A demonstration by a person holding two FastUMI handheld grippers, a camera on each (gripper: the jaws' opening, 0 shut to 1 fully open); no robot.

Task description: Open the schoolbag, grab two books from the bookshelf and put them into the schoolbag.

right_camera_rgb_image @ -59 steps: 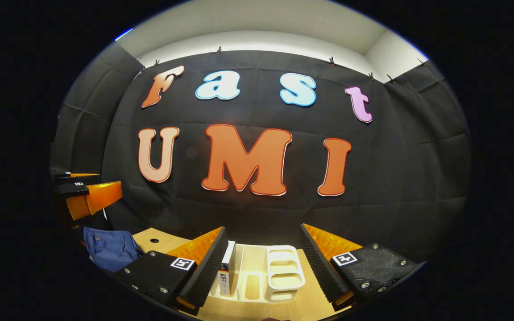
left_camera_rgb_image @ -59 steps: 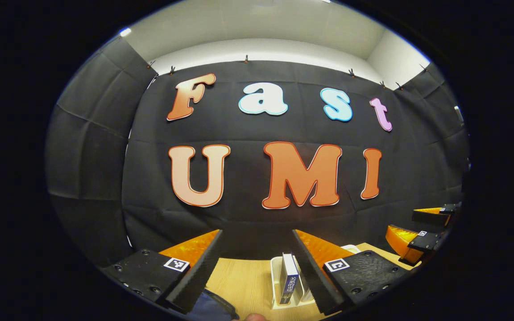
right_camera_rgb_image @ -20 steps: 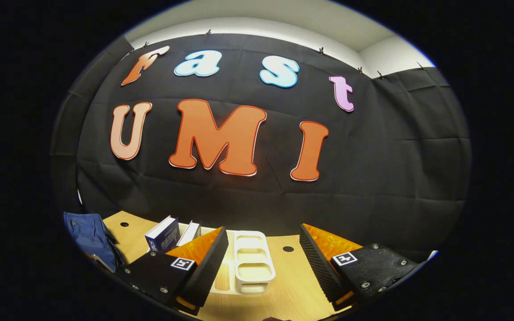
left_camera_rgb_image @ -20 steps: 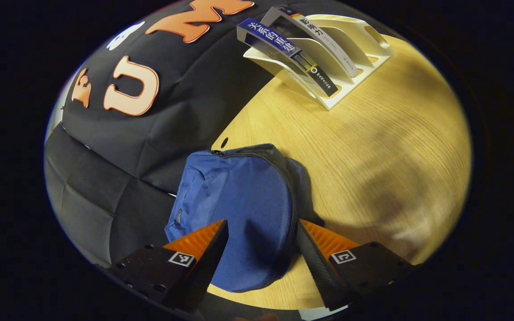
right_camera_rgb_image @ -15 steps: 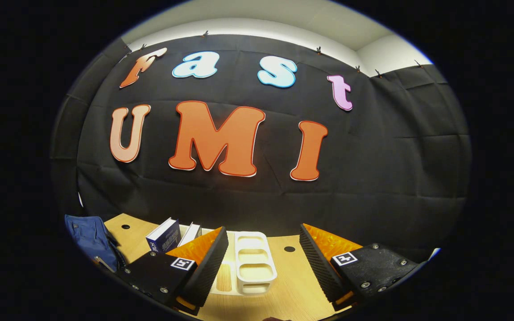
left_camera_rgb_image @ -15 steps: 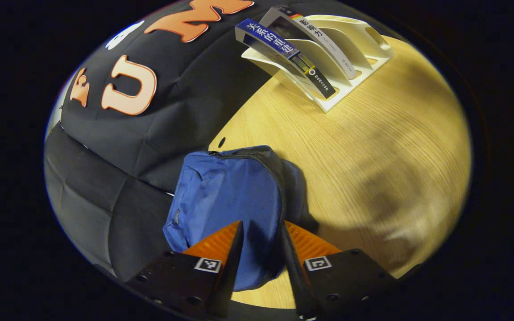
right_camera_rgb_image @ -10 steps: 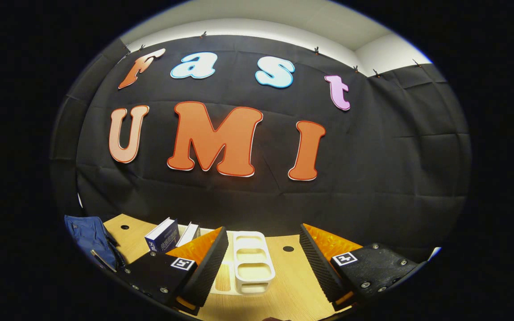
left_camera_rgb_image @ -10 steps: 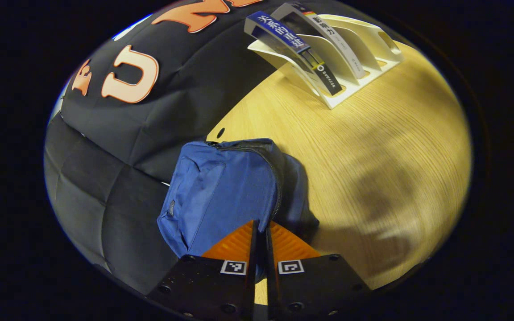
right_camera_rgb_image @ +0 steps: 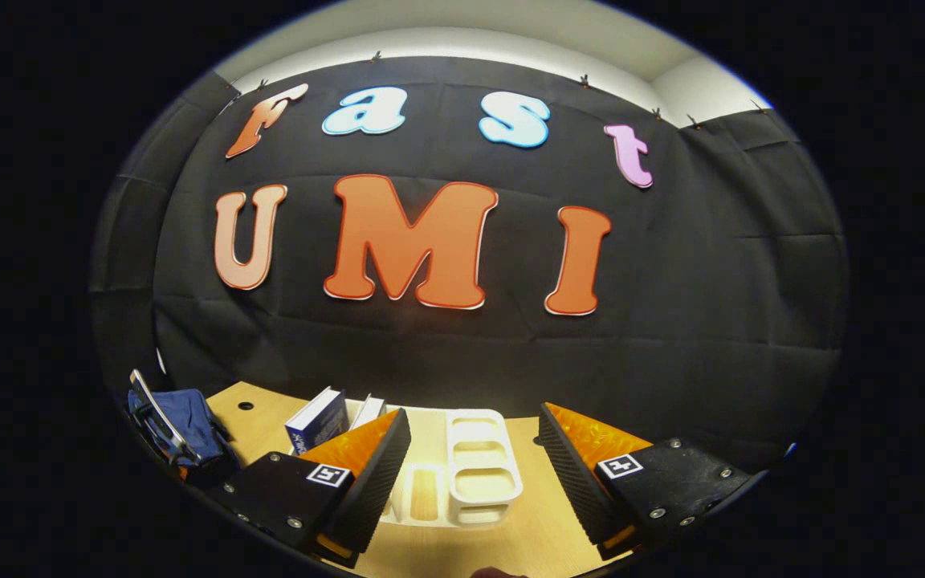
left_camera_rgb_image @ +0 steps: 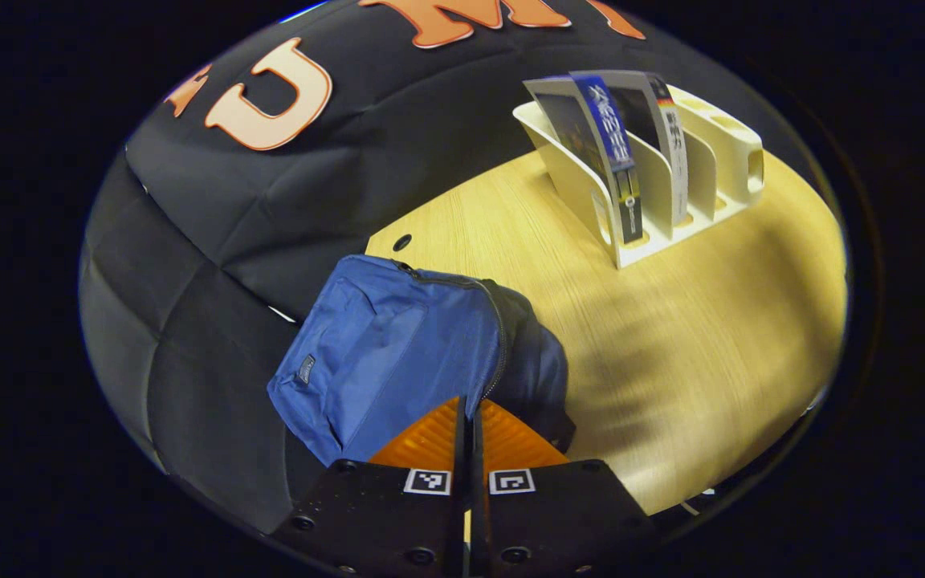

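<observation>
The blue schoolbag (left_camera_rgb_image: pixel 398 353) lies at the table's left edge with its zipper closed. My left gripper (left_camera_rgb_image: pixel 470 405) is shut on the bag's near rim, right where the zipper line ends. Farther right a white bookshelf (left_camera_rgb_image: pixel 719 152) holds a blue-spined book (left_camera_rgb_image: pixel 611 144) and a white-spined book (left_camera_rgb_image: pixel 671 136), both leaning in its slots. My right gripper (right_camera_rgb_image: pixel 473 413) hangs open above the bookshelf (right_camera_rgb_image: pixel 482 474), with nothing between its fingers. In the right gripper view the blue book (right_camera_rgb_image: pixel 319 419) and the schoolbag (right_camera_rgb_image: pixel 185 421) sit off to the left.
The light wooden table (left_camera_rgb_image: pixel 671 321) has small round holes, one just behind the bag (left_camera_rgb_image: pixel 402 241). Black cloth wall runs close along the table's left and far sides. Bare tabletop lies between bag and bookshelf.
My left gripper swung down over the schoolbag and closed from wide open to shut on its zipper end. The right gripper stayed open and shifted only slightly.
</observation>
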